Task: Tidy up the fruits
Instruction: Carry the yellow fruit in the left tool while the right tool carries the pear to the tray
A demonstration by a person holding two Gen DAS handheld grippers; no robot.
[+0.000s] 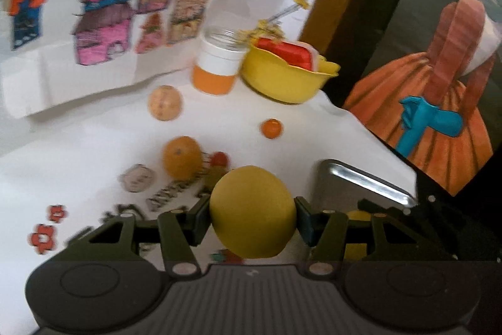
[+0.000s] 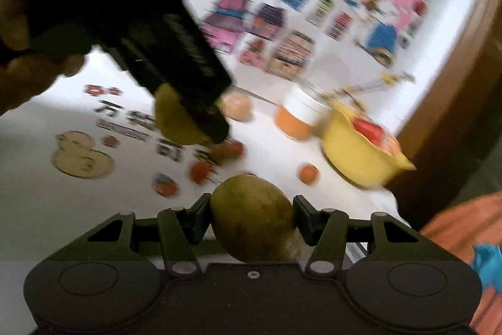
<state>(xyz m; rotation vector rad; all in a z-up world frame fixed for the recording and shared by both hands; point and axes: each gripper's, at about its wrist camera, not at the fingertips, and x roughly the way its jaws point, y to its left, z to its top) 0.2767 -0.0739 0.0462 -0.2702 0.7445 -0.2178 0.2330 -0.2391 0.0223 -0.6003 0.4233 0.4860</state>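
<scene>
Left gripper (image 1: pixel 252 217): jaws part-way open and pressed on either side of a yellow lemon (image 1: pixel 252 211), which is held clear of the table

Right gripper (image 2: pixel 252 217): jaws part-way open and clamped on a greenish-brown fruit (image 2: pixel 252 217), kiwi-like; its exact kind cannot be told

Long axis of held fruits: each is gripped across its narrower width, with its length running roughly along the fingers

Likely destination: a metal tray (image 1: pixel 364 184) is seen just right of and beyond the left gripper, near the table's right edge

Key relation: from the left wrist view the tray lies close on the right, so a short rightward carry is judged enough for the lemon; the tray cannot be made out in the right wrist view

Hands relative to each other: the left gripper (image 2: pixel 188 127), with its lemon, is seen far and left of the right gripper, well apart

Fruits on the white table (image 1: pixel 313 127): a large orange (image 1: pixel 182 157), a small orange (image 1: pixel 271 128), a tan round fruit (image 1: pixel 164 103) and a small red fruit (image 1: pixel 219 159) lie farther off, left of the tray

Other items: a yellow bowl (image 1: pixel 282 77) and a jar (image 1: pixel 216 66) stand at the far edge

Risk judged: blur suggests quick movement, so either fruit could slip
</scene>
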